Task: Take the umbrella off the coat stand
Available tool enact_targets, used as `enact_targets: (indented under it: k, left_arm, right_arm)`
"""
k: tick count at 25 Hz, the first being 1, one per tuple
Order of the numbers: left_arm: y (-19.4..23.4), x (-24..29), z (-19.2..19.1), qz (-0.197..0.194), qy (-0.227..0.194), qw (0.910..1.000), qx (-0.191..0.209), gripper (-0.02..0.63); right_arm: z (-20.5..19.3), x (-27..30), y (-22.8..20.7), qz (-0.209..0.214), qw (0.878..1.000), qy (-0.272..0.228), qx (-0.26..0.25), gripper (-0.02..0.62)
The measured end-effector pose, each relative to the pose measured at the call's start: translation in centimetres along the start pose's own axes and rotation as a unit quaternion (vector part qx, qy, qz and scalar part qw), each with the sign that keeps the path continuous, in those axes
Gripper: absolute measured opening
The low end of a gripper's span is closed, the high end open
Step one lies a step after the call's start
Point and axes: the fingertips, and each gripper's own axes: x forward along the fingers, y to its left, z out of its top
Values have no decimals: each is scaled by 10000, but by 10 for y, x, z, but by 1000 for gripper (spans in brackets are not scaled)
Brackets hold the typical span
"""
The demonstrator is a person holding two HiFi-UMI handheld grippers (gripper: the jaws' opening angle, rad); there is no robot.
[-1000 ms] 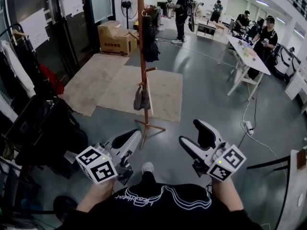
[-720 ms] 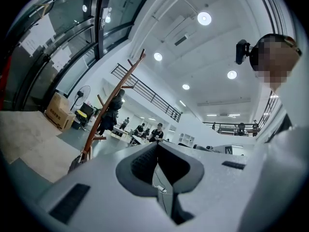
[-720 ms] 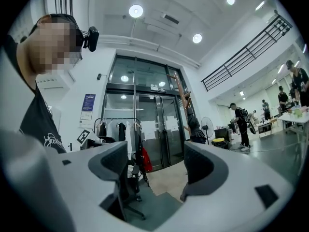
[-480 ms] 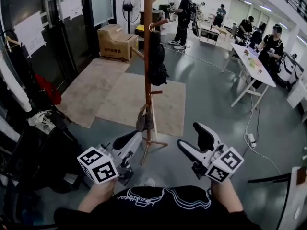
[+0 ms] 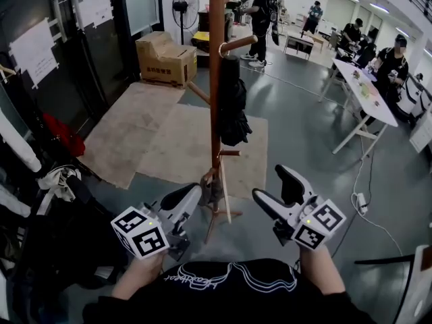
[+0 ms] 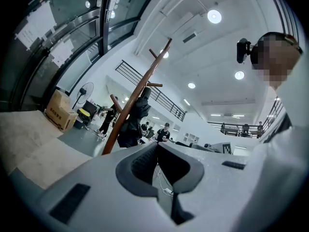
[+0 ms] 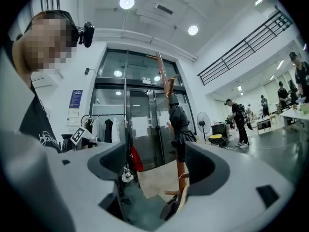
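Umbrella [image 5: 233,106]: black, folded, hanging from an upper peg [image 5: 237,44] of the coat stand [image 5: 216,79], ahead of both grippers and well apart from them. Right gripper [image 5: 271,185]: jaws wide, had just been opening, nothing between the pads; the stand showed only far off through the gap. Left gripper [image 5: 192,196]: jaws together, empty.

Risks, as we judged them:
- The peg rose slightly toward its tip, so a level pull would likely catch the umbrella on it and drag the slim stand over. A lift first seemed needed.
- A bite on loose fabric rather than the shaft could slip.
- With the left jaws together, nothing was ready to steady the pole.
- A dark bundle [image 5: 210,183] on a lower peg could be knocked.

Not clear:
- We could not tell whether the umbrella hung by a strap or by its handle.
- The stand's top was cut off in the head view, and its feet were only partly seen between the grippers.
- We could not identify the bundle.
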Motion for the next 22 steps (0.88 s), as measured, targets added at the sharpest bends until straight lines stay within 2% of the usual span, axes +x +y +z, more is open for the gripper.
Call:
enact_targets:
  k: [11, 22]
  left_arm:
    - [46, 0, 13, 380, -5, 9992, 96, 5]
    - [69, -4, 23, 893, -155, 9958, 119, 5]
  right_arm:
    - [9, 65, -40, 51, 9996, 15, -280, 373]
    - [19, 130, -74, 282, 9984, 113, -484, 364]
